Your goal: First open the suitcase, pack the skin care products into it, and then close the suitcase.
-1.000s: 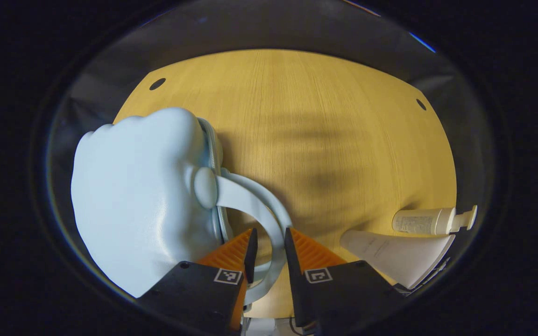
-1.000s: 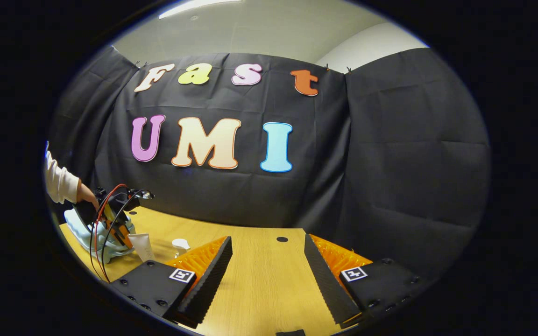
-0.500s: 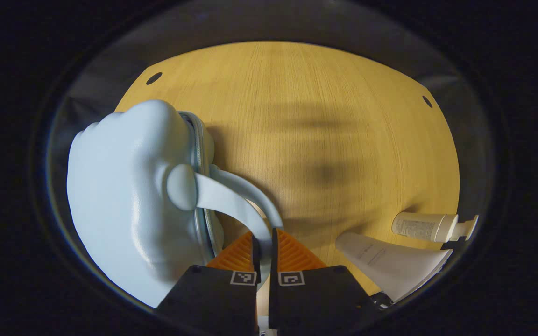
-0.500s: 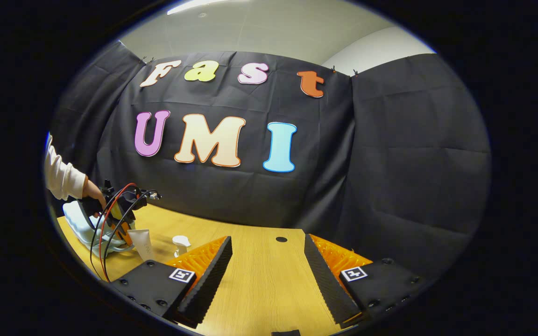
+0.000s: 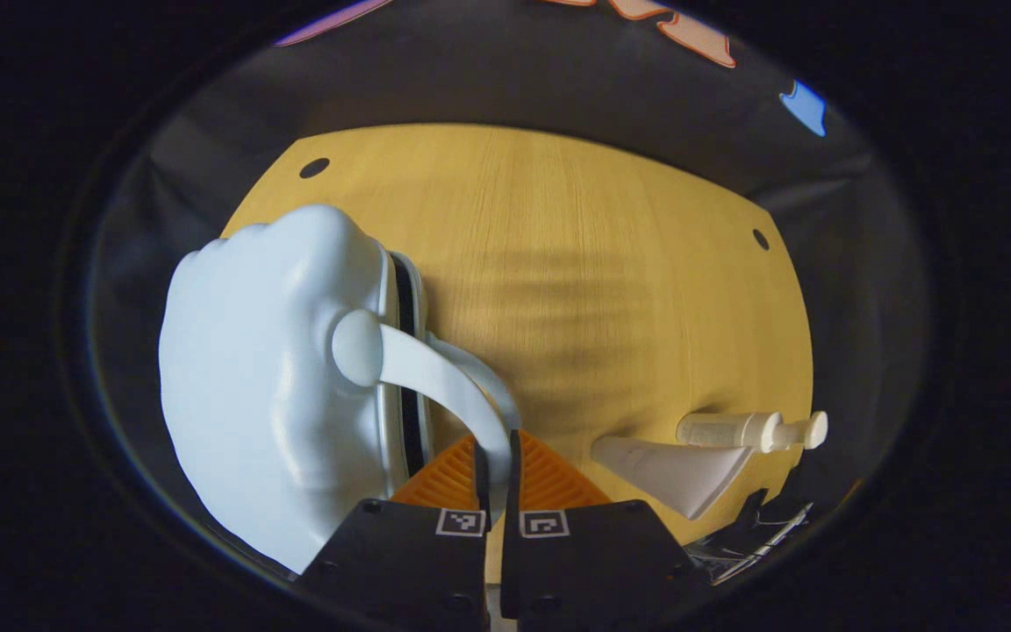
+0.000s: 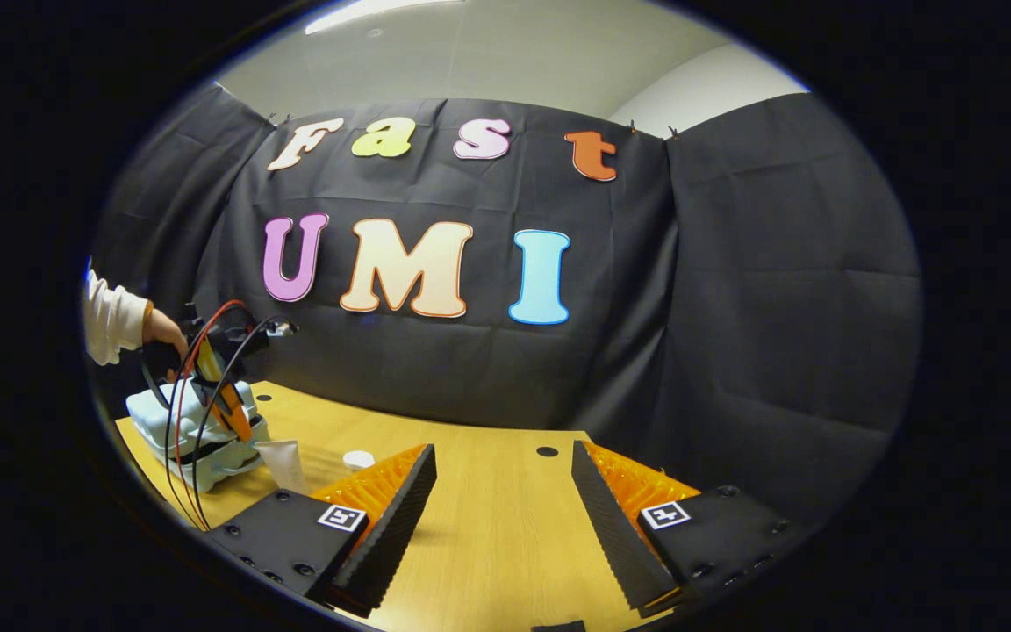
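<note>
Pinching the curved handle (image 5: pixel 435 377) of the pale blue suitcase (image 5: pixel 251 395) with the left tongs (image 5: pixel 495 448), squeezed almost fully together with just the thin strap caught between them. Grabbing there presumably for being the one bit sticking out far enough to haul a lid up by.

Lying flat on the worktop (image 5: pixel 611 263), over on the left, with a dark slit (image 5: pixel 402 351) showing along the seam. So probably just cracking open, nowhere near fully open. Calling this the opening step, with packing not yet begun.

Waiting just right of the handle: a white tube (image 5: pixel 672 465) and a pump bottle (image 5: pixel 734 430), both lying on their sides close together, touching or nearly so, hard to tell which. Sitting near enough for a quick grab after the lid going up, by the look of it.

Hovering the right tongs (image 6: pixel 501 500) low over bare worktop, spread wide and holding nothing, well apart from the suitcase. Guessing at staying clear of the lid's swing while being ready for the first product.

From that side, also catching a hand (image 6: pixel 163 329) in a white sleeve (image 6: pixel 111 316) gripping the left tongs above the suitcase, cables (image 6: pixel 185 421) looping down.

Worth watching: nothing pinning the bottom half, so possibly lifting the whole case instead of just the lid.
</note>
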A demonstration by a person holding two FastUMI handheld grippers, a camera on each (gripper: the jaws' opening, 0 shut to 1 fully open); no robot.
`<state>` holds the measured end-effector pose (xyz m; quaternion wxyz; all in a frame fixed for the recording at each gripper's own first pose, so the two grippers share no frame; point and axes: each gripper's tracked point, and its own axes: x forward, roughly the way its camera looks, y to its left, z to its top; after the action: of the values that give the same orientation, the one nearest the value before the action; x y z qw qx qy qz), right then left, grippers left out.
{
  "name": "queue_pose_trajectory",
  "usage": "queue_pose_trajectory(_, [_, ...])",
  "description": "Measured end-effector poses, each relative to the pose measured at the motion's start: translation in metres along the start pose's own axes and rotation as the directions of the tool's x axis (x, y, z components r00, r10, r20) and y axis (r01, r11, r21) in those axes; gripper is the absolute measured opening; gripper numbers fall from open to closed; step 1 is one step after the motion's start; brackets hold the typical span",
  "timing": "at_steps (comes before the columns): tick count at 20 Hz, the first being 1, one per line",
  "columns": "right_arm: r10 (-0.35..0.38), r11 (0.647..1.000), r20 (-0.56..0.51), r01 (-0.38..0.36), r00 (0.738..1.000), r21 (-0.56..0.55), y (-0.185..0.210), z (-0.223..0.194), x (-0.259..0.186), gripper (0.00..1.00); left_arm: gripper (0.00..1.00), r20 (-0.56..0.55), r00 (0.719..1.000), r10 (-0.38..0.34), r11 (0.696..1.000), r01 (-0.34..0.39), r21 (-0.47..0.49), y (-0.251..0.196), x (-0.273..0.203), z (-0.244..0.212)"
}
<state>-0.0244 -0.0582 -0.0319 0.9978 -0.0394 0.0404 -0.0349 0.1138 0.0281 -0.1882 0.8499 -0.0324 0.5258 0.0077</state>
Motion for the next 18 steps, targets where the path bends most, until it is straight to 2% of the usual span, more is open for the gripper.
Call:
queue_pose_trajectory(5, [0.04,0.999,0.012,-0.04,0.999,0.002,0.019,0.003,0.005,0.99,0.0,0.121,0.992,-0.033,0.999,0.038,-0.036,0.001,-0.05,0.022])
queue_pose_trajectory(9, [0.072,0.997,0.022,-0.072,0.997,0.008,0.035,0.01,0.01,0.98,0.0,0.209,0.978,-0.023,0.997,0.038,-0.071,0.031,-0.101,0.033])
queue_pose_trajectory(12, [0.096,0.995,0.033,-0.096,0.995,0.003,0.048,0.015,0.011,0.98,0.0,0.278,0.96,0.028,0.996,-0.002,-0.094,0.074,-0.144,0.044])
queue_pose_trajectory(16, [0.12,0.993,0.05,-0.12,0.992,0.001,0.065,0.023,0.011,0.98,0.0,0.357,0.92,0.163,0.983,-0.119,-0.142,0.161,-0.191,0.053])
queue_pose_trajectory(18, [0.131,0.991,0.049,-0.131,0.99,0.004,0.075,0.024,0.01,0.99,0.0,0.375,0.903,0.21,0.973,-0.154,-0.175,0.195,-0.205,0.05])
